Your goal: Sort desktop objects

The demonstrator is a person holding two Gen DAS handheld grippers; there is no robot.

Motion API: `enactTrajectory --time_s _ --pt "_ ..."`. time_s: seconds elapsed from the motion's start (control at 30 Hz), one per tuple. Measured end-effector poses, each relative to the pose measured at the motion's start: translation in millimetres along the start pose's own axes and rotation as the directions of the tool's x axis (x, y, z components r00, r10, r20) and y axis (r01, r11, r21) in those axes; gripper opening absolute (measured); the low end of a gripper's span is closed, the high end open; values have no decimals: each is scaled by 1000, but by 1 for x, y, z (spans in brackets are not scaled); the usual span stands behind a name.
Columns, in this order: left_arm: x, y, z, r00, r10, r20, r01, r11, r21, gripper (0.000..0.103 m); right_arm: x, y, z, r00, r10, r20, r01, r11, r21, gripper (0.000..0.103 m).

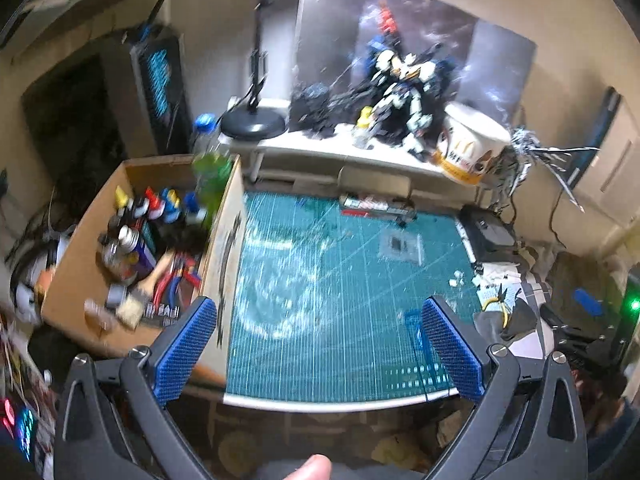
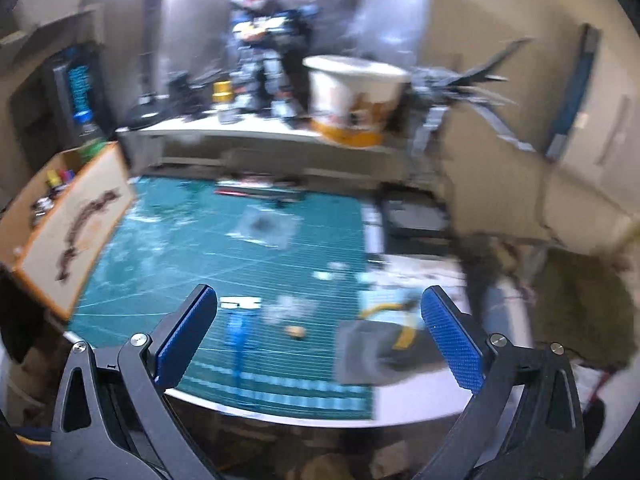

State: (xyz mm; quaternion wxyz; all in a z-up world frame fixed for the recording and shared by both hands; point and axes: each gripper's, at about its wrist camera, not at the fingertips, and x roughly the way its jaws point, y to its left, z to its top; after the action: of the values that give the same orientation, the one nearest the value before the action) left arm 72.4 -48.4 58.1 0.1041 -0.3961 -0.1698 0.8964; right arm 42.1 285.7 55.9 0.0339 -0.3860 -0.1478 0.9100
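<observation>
**Mika:** Cluttered hobby desk, this one. Green cutting mat [image 1: 320, 280] fills the middle, a raised white shelf [image 1: 320, 152] runs along the far side with a robot model [image 1: 404, 80] and a paper bucket [image 1: 472, 140] on it, and a cardboard box [image 1: 84, 272] full of paint bottles, pliers and a brush sits at the left edge of the mat

**Jon:** What are the grippers doing?

**Mika:** Left gripper [image 1: 320, 344] has its jaws spread wide with nothing between them, only mat showing through the gap. Right gripper [image 2: 320, 336] is the same: wide open, empty, hovering over the near edge of the mat. That view is badly smeared

**Jon:** So nothing is in hand. What remains to sort?

**Mika:** Loose bits on the mat: a blue tool [image 2: 238, 344] near the front, a small clear bag [image 2: 266, 226] further back, a few flat packets [image 1: 376, 206] at the far edge. Off the mat's right side lie yellow-handled cutters [image 2: 400, 320] beside a grey pad [image 2: 360, 356]

**Jon:** Which step, then?

**Mika:** I'd judge it between picks, both hands free and choosing a target. The blue tool lies between the right gripper's jaws in its view, so it looks the likeliest. The next move would need a descent to the mat and a low, flat pinch, since it lies flush
</observation>
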Motion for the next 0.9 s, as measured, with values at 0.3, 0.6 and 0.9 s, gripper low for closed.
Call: enactTrajectory --time_s 0.3,0.6,0.9 --pt "-17 -38 1 926 -307 219 265 943 202 103 -25 -63 -10 976 84 201 -121 976 180 101" --pt "24 -105 -6 919 -372 130 324 900 290 103 60 -96 -14 991 130 -32 -117 960 254 60" --pt "164 -236 -20 848 -528 -38 493 762 420 62 95 -137 -63 991 91 -99 -62 964 260 61"
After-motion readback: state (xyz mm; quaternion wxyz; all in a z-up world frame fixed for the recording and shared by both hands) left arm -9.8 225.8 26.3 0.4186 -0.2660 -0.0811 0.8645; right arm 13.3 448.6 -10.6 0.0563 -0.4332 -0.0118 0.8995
